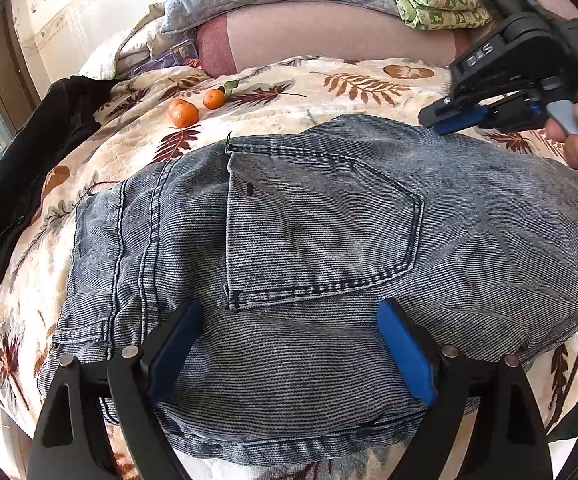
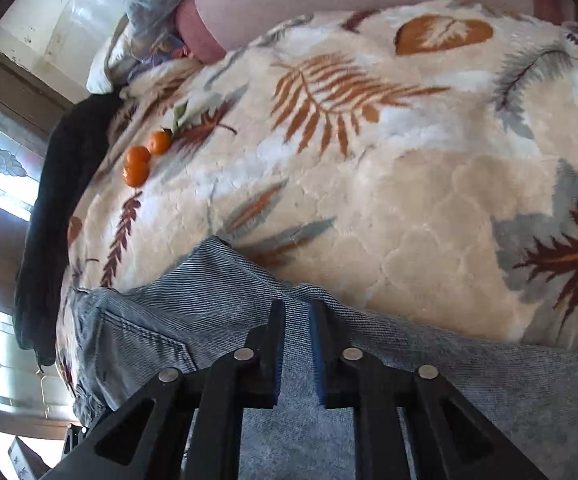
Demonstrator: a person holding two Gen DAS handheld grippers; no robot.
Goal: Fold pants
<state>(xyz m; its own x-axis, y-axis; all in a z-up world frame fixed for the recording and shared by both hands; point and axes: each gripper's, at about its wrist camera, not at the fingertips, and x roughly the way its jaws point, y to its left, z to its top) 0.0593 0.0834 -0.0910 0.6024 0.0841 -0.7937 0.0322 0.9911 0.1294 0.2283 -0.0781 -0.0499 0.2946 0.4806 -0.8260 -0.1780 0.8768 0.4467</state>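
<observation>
Right now the pants (image 1: pixel 321 248) are lying folded on the bed (image 1: pixel 289 84), their pale denim bundle stretching crosswise in the left wrist view, with the back pocket (image 1: pixel 321 224) facing up. The left claw (image 1: pixel 289 356) is hovering directly over the near edge of the bundle, its 2 blue fingers (image 1: pixel 405 356) standing wide apart with bare denim between them and nothing gripped. The right claw (image 1: pixel 449 120) is hanging above the far right edge of the pants, nearly closed and holding nothing; its own view shows a narrow slit between the fingers (image 2: pixel 317 344) with denim below them. So the long axis of the bundle is running from one claw toward the other, and the left claw is sitting nearer to the cloth. Judging from that, the next fold is probably depending on the left claw taking the near edge. 2 or 3 oranges (image 1: pixel 185 114) are lying well apart.
</observation>
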